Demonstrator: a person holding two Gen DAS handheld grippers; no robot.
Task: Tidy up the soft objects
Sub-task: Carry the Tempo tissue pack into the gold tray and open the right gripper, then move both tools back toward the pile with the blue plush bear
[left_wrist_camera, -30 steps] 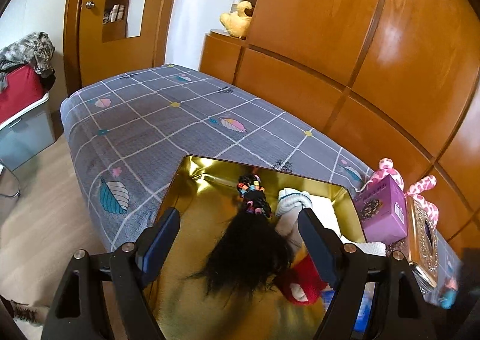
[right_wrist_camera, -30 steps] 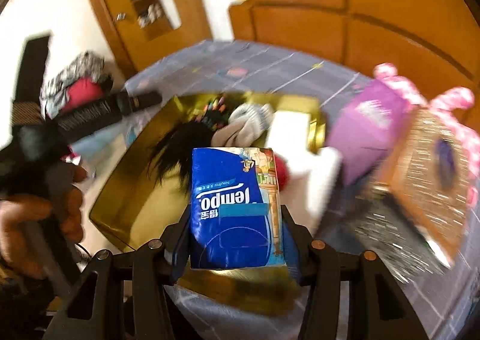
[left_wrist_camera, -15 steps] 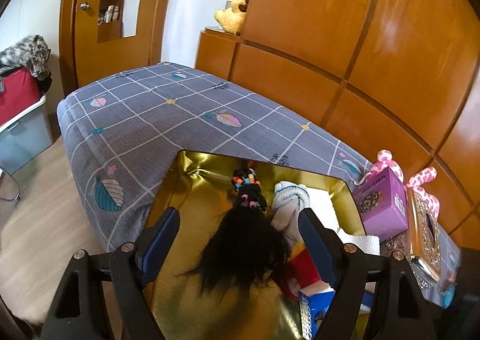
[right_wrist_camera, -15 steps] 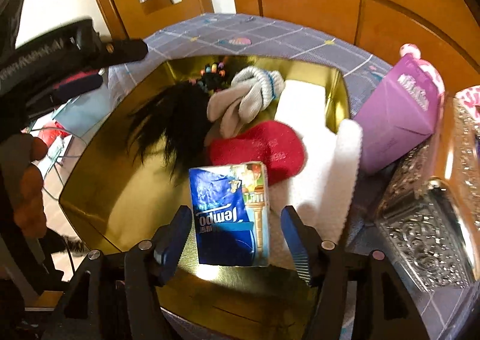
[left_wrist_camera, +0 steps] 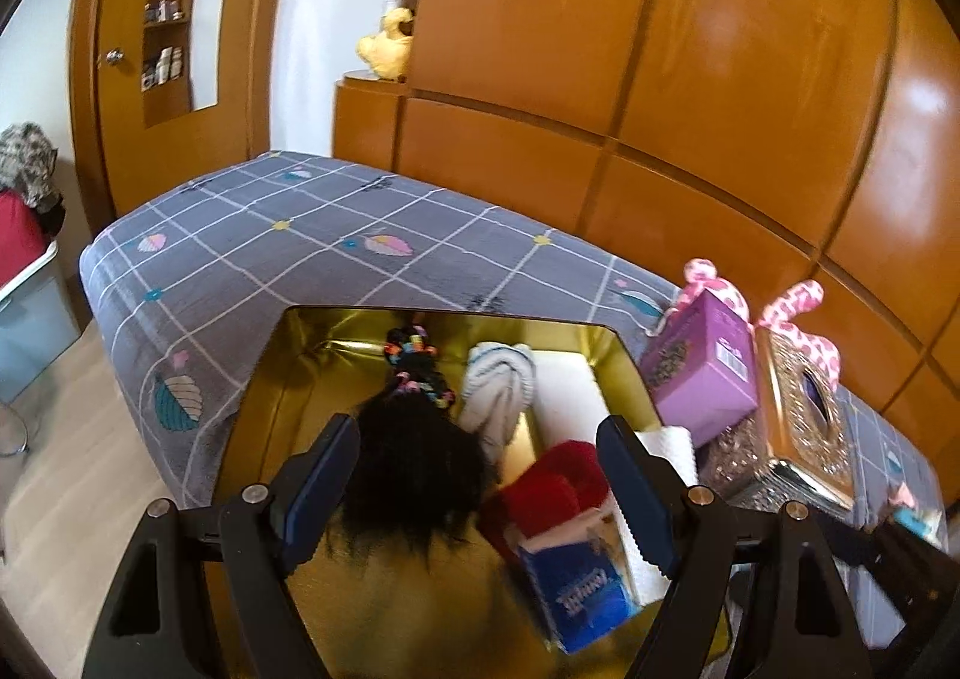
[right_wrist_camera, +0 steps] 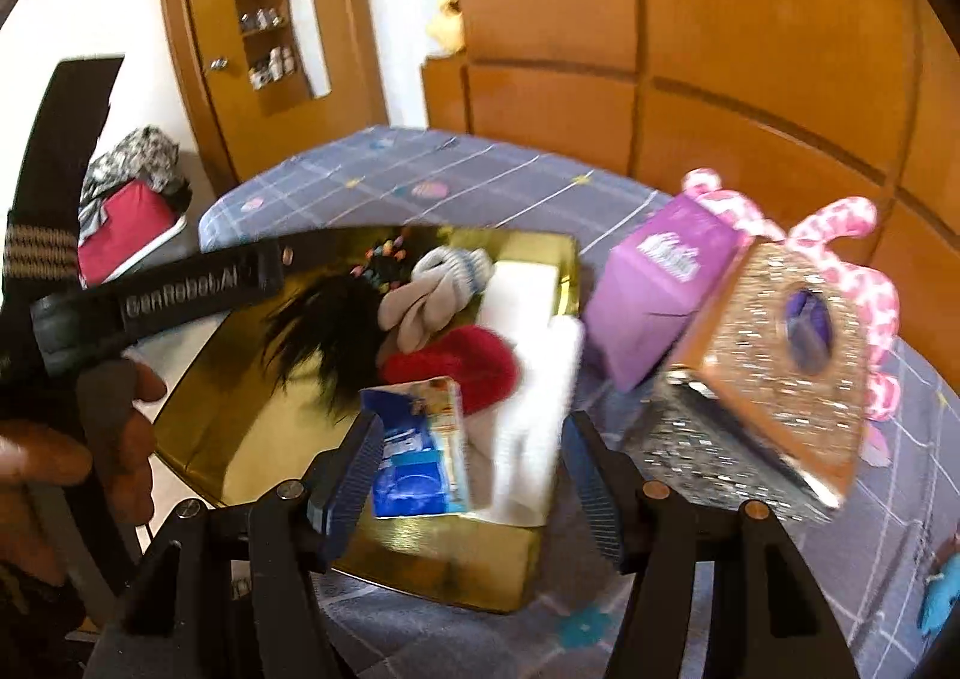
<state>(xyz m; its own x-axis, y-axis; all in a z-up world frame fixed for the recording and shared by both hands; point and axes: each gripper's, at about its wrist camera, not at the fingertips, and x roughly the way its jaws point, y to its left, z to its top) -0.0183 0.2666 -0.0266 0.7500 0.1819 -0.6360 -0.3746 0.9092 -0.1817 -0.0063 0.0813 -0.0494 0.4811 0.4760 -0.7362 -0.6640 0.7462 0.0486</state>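
Left gripper (left_wrist_camera: 477,484) hangs over the gold tray (right_wrist_camera: 198,379), fingers spread wide, nothing between the pads; the black wig (left_wrist_camera: 414,469) lies below them on the tray floor.

Tray contents, left to right in the right wrist view: black wig (right_wrist_camera: 327,334), grey rolled socks (right_wrist_camera: 438,289), red fuzzy piece (right_wrist_camera: 468,367), white folded cloth (right_wrist_camera: 534,379). The blue tissue pack (right_wrist_camera: 417,451) lies at the near edge, leaning partly on the cloth.

Right gripper (right_wrist_camera: 471,472) sits above the pack, fingers apart and clear of it, so I judge the pack released.

Right of the tray, on the grey bedspread (right_wrist_camera: 480,169): purple box (right_wrist_camera: 660,289), glittery tissue box (right_wrist_camera: 774,379), pink spotted plush (right_wrist_camera: 840,235) behind them.

To do this well, I'd lift the right gripper straight off before swinging right, so the fingers don't drag the pack. The plush looks like the next soft item; approach from above, clear of the glittery box.
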